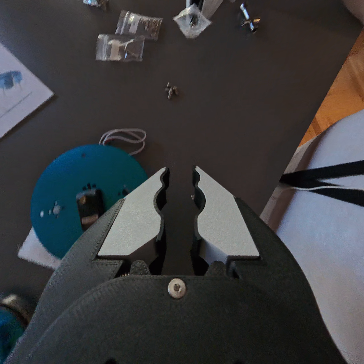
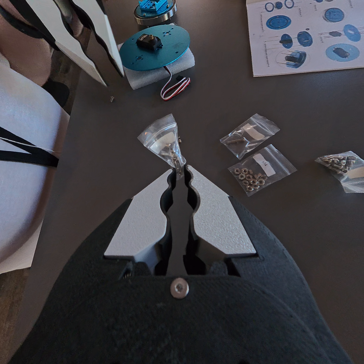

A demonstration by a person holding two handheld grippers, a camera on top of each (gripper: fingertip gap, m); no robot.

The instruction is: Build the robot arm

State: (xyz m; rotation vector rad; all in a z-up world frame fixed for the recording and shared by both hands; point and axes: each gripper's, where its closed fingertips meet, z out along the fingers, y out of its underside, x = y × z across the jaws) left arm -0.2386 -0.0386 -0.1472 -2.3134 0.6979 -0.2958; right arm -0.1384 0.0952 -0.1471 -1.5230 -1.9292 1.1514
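Note:
My right gripper (image 2: 180, 169) is shut on the corner of a small clear bag of screws (image 2: 163, 145), pinched at the fingertips above the dark table (image 2: 216, 98). That bag also shows in the left wrist view (image 1: 192, 21), at the top. My left gripper (image 1: 180, 169) is open and empty, just above the table. It is next to a blue disc (image 1: 65, 187) with a black servo (image 1: 87, 206) on it. A single small screw (image 2: 111, 98) lies just past the left gripper's tips (image 2: 114, 80). A little heap of screws (image 1: 171, 91) lies ahead of it.
The disc (image 2: 155, 47) rests on a white foam block (image 2: 177, 65), its cable (image 2: 175, 88) looped beside it. Three more clear bags (image 2: 249, 135) (image 2: 260, 169) (image 2: 342, 169), a printed sheet (image 2: 307, 35) and a blue-topped metal ring part (image 2: 155, 11) lie around. A person's white garment (image 2: 23, 157) is at the table edge. The tips of one gripper are about 20 cm away from the tips of the other. The blue disc (image 1: 65, 187) is closer to my left gripper, around 10 cm from its tips; the right tips are 25 cm off. My right wrist view (image 2: 171, 40) looks at it from another angle.

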